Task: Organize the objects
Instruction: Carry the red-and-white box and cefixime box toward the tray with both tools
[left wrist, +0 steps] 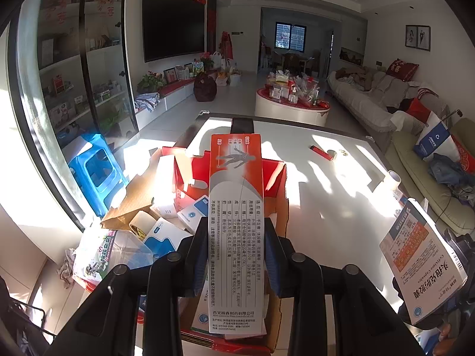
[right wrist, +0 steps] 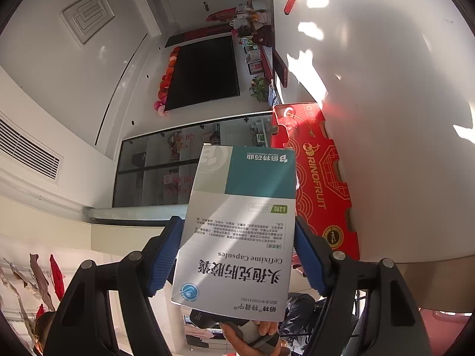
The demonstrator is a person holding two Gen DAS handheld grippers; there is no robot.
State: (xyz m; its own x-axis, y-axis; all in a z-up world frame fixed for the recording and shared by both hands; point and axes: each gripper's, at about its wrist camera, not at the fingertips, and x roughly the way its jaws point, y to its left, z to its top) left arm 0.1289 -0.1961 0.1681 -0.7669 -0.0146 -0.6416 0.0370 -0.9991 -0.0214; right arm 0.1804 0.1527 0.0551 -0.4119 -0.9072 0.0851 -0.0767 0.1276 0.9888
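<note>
1. Left wrist view: the left gripper (left wrist: pixel 236 252) was clamped on a long orange-and-white medicine box (left wrist: pixel 236 207), its blue pads (left wrist: pixel 273 255) pressing both long sides. The box ran lengthwise away from the camera, tilted down over the red carton (left wrist: pixel 276 190).
2. The red carton sat on the left part of the white table (left wrist: pixel 326 184), flaps up, with small white-and-blue boxes (left wrist: pixel 190 210) and a tape roll (left wrist: pixel 141 222) inside. The held box hung above the carton's opening; whether it touched anything inside could not be told.
3. A red lighter (left wrist: pixel 320 152) lay well apart on the table's far side. A blue plastic stool (left wrist: pixel 95 172) stood on the floor left of the carton. A second white box, the cefixime capsules box (left wrist: pixel 421 264), showed at the right edge, off the table, held in the other gripper.
4. Right wrist view (picture rolled sideways): the right gripper (right wrist: pixel 239 261) was closed on the cefixime capsules box (right wrist: pixel 240 231), pads (right wrist: pixel 308 264) against both its edges, jaws wide because the box was wide. The box was held in the air, level, near the red carton's printed side (right wrist: pixel 317 175) and the table edge (right wrist: pixel 400 148).
5. A hand (right wrist: pixel 252 335) showed below the box, gripping a handle.
</note>
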